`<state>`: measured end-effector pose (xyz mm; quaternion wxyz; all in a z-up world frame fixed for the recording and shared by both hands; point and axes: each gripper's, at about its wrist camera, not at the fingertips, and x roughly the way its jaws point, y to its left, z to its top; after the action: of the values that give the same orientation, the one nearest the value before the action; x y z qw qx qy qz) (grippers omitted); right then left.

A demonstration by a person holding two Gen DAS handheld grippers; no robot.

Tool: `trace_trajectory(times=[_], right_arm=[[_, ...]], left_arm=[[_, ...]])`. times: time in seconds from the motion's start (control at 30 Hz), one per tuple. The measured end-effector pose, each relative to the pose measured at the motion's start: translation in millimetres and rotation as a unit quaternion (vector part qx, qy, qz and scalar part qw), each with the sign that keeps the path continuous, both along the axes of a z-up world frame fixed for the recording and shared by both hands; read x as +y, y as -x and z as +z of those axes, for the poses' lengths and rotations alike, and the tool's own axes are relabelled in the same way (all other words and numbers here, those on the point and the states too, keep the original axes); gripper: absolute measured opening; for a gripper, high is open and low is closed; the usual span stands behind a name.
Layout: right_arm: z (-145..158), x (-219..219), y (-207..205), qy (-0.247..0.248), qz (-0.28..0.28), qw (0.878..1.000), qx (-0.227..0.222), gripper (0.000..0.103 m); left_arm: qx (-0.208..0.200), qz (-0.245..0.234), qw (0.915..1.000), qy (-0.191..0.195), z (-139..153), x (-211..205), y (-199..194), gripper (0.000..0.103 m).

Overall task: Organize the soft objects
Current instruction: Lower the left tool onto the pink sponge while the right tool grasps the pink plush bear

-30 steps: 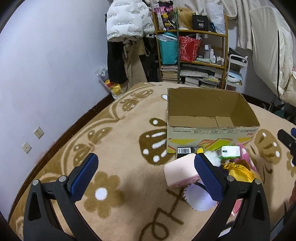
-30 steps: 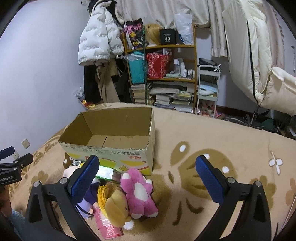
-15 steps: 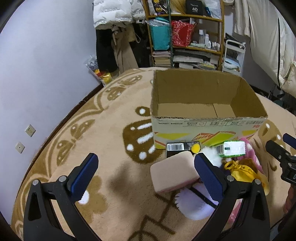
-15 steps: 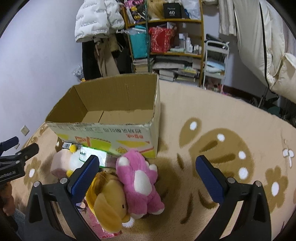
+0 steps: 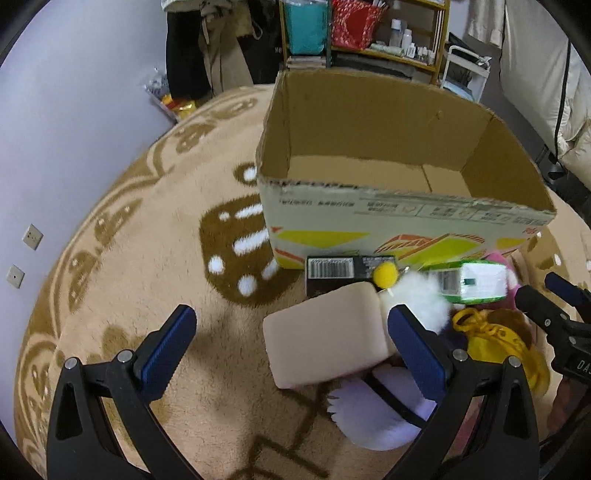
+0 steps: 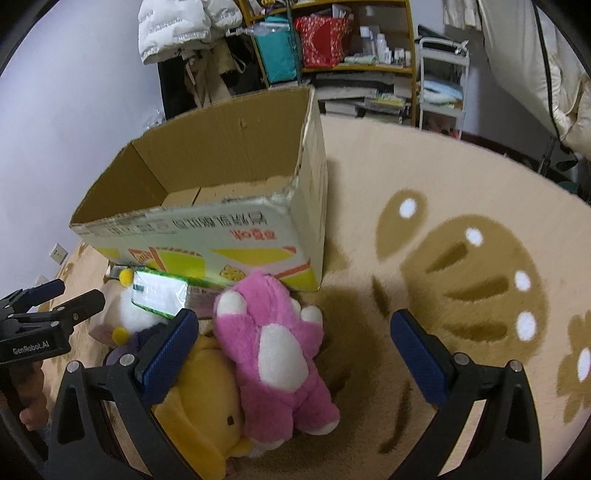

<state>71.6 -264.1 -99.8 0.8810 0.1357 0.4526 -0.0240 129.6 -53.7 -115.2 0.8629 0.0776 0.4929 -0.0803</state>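
Note:
An open cardboard box stands empty on the rug; it also shows in the right wrist view. In front of it lies a pile: a pale pink foam block, a white fluffy toy, a green carton, a black box, a yellow plush and a pink plush bear. My left gripper is open, low over the foam block. My right gripper is open, low over the pink bear.
A patterned beige rug covers the floor. A shelf unit with bags and books, hanging coats and a white trolley stand behind the box. A wall with sockets is at the left.
Both grippers have come down and forward toward the pile in front of the box. The foam block now lies between the left fingers, the pink bear between the right ones. Both stay open.

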Motion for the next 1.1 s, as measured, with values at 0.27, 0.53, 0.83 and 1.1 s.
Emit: trace_trajectory(times=[0.27, 0.53, 0.83, 1.1], right_arm=[[-19, -1, -7, -0.013, 0.007, 1.000, 0.027, 0.103], [-31, -11, -12, -0.046, 0.010, 0.998, 0.045, 0.096], [-40, -7, -15, -0.072, 0.023, 0.995, 0.062, 0.080], [-46, 2, -13, -0.068, 0.042, 0.994, 0.073, 0.056]], left_arm=[[0.026, -0.004, 0.9996, 0.005, -13, -2, -2, 0.102], [0.035, -0.002, 0.9993, 0.011, -18, -3, -2, 0.102], [0.060, 0.007, 0.9978, 0.025, -29, -2, -4, 0.102], [0.090, 0.029, 0.9935, 0.064, -40, 6, -9, 0.101]])
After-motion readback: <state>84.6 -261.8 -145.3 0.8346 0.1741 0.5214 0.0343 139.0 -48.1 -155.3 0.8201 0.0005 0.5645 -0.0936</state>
